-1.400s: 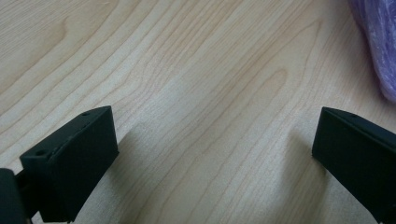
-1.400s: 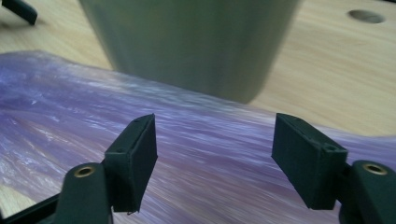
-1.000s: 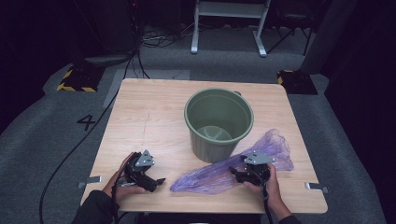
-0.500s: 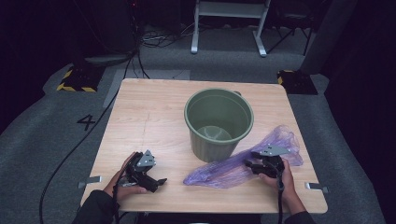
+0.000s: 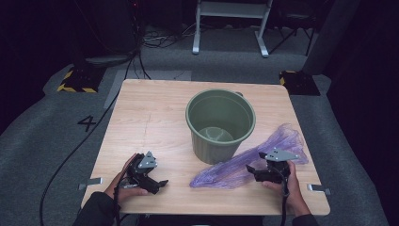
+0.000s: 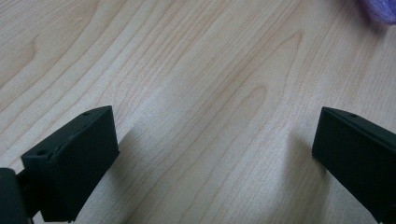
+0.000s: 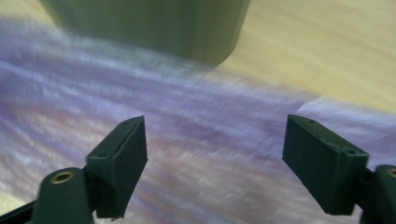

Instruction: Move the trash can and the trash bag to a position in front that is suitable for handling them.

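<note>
A green bucket (image 5: 220,122) stands upright near the middle of the wooden table (image 5: 150,117). A crumpled purple plastic bag (image 5: 244,162) lies stretched out to its front right. My right gripper (image 5: 251,170) hovers over the bag's right part, open, jaws spread wide with the bag (image 7: 205,140) beneath them and the bucket (image 7: 149,23) just beyond. My left gripper (image 5: 162,183) rests at the front left of the table, open, with bare wood (image 6: 205,116) between its jaws. A purple bit of bag (image 6: 380,9) peeks in at that view's top right corner.
Cables trail off the table's left side across the grey floor (image 5: 51,132). A white metal stand (image 5: 230,23) is beyond the table's far edge. Metal brackets (image 5: 91,181) stick out at the front corners.
My right gripper has shifted along the bag towards the right and then back a little; the bag has moved and been pulled longer. The left gripper has stayed put.
</note>
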Demonstrator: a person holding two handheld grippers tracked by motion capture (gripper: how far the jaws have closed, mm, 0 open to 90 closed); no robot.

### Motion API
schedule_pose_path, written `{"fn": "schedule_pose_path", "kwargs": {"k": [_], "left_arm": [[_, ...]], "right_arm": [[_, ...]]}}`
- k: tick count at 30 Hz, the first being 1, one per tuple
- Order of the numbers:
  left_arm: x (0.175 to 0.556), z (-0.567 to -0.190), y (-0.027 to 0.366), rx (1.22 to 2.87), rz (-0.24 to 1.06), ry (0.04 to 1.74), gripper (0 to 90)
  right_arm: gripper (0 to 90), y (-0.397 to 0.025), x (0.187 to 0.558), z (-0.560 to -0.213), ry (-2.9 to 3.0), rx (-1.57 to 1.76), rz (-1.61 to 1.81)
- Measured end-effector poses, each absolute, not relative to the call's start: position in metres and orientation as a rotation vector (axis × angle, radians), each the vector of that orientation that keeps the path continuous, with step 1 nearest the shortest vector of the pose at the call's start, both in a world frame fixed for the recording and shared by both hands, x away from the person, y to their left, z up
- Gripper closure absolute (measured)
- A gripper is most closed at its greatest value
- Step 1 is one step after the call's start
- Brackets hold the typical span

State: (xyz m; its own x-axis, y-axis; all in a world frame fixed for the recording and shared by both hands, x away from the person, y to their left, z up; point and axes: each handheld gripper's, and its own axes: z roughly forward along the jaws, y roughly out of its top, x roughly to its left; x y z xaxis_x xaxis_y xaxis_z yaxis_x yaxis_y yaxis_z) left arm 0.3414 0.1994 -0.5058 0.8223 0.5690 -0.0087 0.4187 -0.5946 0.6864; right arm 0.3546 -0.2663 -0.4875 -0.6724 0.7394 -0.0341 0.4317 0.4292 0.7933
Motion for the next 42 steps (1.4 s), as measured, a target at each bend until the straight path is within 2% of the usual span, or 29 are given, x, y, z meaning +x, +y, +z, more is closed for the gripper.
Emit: {"fn": "schedule_pose_path", "kwargs": {"k": [5,9,10,12,16,20,25,28,42], "left_arm": [[0.341,-0.506,0.199,2.297,0.272,0.71,0.1],[0.342,-0.506,0.196,2.302,0.263,0.692,0.0],[0.343,-0.506,0.195,2.302,0.262,0.681,0.0],[0.343,-0.506,0.193,2.304,0.262,0.683,0.0],[0.342,-0.506,0.19,2.301,0.258,0.683,0.0],[0.342,-0.506,0.188,2.303,0.256,0.683,0.0],[0.343,-0.506,0.187,2.302,0.256,0.683,0.0],[0.343,-0.506,0.187,2.305,0.252,0.675,0.0],[0.346,-0.506,0.188,2.306,0.249,0.666,0.0]], "right_arm": [[16.3,-0.26,0.363,-0.501,2.337,1.043,0.986],[17.9,-0.265,0.372,-0.503,2.337,1.078,1.007],[21.8,-0.267,0.373,-0.503,2.353,1.094,1.026],[38.1,-0.271,0.374,-0.502,2.347,1.083,1.052],[58.3,-0.276,0.374,-0.502,2.332,1.089,1.087],[73.5,-0.275,0.373,-0.502,2.338,1.062,1.096],[86.5,-0.275,0.372,-0.502,2.336,1.066,1.107],[90.0,-0.276,0.372,-0.502,2.329,1.07,1.11],[90.0,-0.285,0.365,-0.489,2.224,1.031,1.215]]}}
